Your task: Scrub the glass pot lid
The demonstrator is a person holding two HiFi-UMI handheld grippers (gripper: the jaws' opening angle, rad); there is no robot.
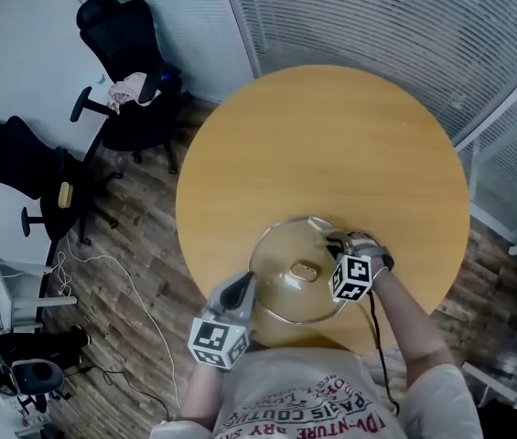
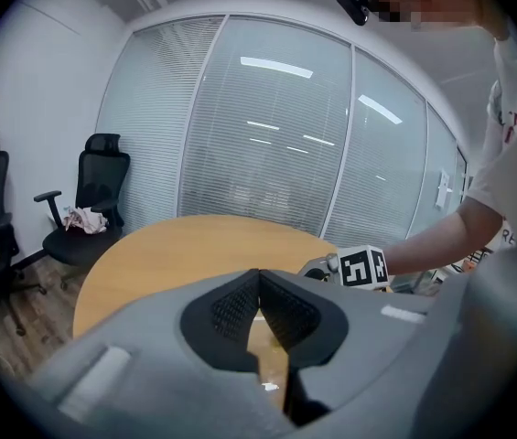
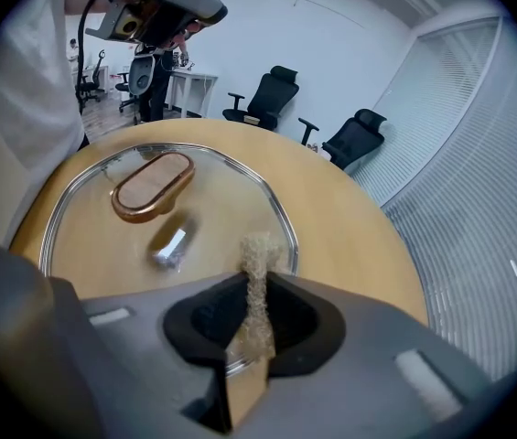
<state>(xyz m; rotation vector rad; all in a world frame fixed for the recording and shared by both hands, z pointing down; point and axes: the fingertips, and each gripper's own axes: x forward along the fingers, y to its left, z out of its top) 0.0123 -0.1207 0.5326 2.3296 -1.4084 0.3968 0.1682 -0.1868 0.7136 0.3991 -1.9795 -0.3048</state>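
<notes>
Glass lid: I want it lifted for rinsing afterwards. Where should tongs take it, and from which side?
Probably the oval handle at the centre of the glass lid, from straight above, tongs across its narrow width: it stands proud of the dome, whereas the rim lies flat against the table.

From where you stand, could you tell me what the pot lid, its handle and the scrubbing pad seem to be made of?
The pot lid looks clear glass, the wooden table showing through, with a shiny metal rim. Its handle is glossy, copper-toned, probably metal. The scrubbing pad looks like coarse tan fibre mesh, frayed at the edge.
</notes>
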